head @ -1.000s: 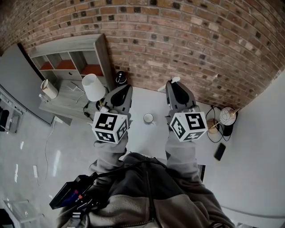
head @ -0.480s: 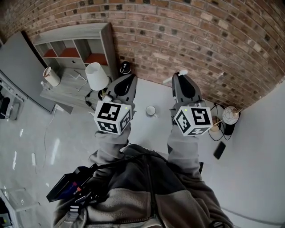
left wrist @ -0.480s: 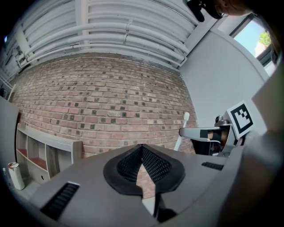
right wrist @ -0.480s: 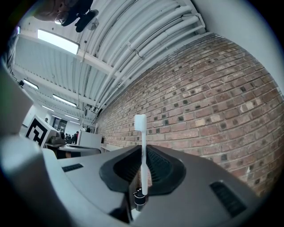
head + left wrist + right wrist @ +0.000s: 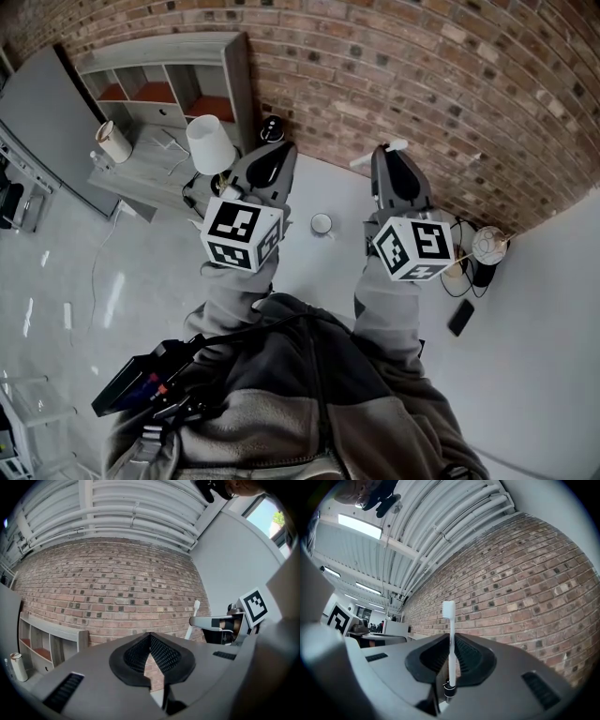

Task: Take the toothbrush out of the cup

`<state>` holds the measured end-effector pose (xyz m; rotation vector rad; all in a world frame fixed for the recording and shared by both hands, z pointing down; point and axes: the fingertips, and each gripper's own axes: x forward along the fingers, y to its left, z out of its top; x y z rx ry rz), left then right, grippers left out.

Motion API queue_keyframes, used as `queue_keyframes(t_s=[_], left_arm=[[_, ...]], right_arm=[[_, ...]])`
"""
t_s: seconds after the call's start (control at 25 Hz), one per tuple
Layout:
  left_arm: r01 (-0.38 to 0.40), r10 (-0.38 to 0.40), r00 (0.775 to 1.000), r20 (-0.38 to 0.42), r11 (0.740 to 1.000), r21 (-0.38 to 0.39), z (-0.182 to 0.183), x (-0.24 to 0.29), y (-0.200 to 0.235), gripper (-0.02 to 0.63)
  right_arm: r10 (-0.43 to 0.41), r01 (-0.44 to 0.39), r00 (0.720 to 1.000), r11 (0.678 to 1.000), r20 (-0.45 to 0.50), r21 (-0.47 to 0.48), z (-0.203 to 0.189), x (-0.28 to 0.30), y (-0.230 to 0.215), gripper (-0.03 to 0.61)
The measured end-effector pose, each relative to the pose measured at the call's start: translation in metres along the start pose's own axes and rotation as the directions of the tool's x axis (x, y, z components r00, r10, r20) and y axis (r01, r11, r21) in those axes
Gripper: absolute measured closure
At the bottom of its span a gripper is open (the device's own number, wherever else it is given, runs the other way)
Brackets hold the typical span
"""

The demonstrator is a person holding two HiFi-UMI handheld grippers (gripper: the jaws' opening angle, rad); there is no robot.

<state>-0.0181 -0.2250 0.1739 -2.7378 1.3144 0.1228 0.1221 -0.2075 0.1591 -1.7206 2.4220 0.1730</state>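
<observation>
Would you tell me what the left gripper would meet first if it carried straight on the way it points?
Most likely the brick wall: the left gripper, jaws together and empty, looks straight at it with nothing in between, though depth is hard to judge.

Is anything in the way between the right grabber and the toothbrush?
No, nothing. The right gripper is shut on the toothbrush, which sticks up between its jaws, apart from the cup.
</observation>
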Motion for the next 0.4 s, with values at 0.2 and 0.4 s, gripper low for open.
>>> queue_keyframes(t_s=[0.2, 0.4], left_arm=[[-0.001, 0.001, 1.0, -0.011, 1.0, -0.004, -0.0027, 0.0013, 0.0006, 0.609], [0.003, -0.003, 1.0, -0.01, 1.0, -0.002, -0.0043, 0.0022, -0.0001, 0.609]], right_arm=[[0.007, -0.007, 1.0, 1.0, -0.005, 0.004, -0.0017, 0.0019, 0.0003, 0.541], [0.005, -0.005, 1.0, 1.0, -0.004, 0.012, -0.0044, 0.0024, -0.0031, 0.541]])
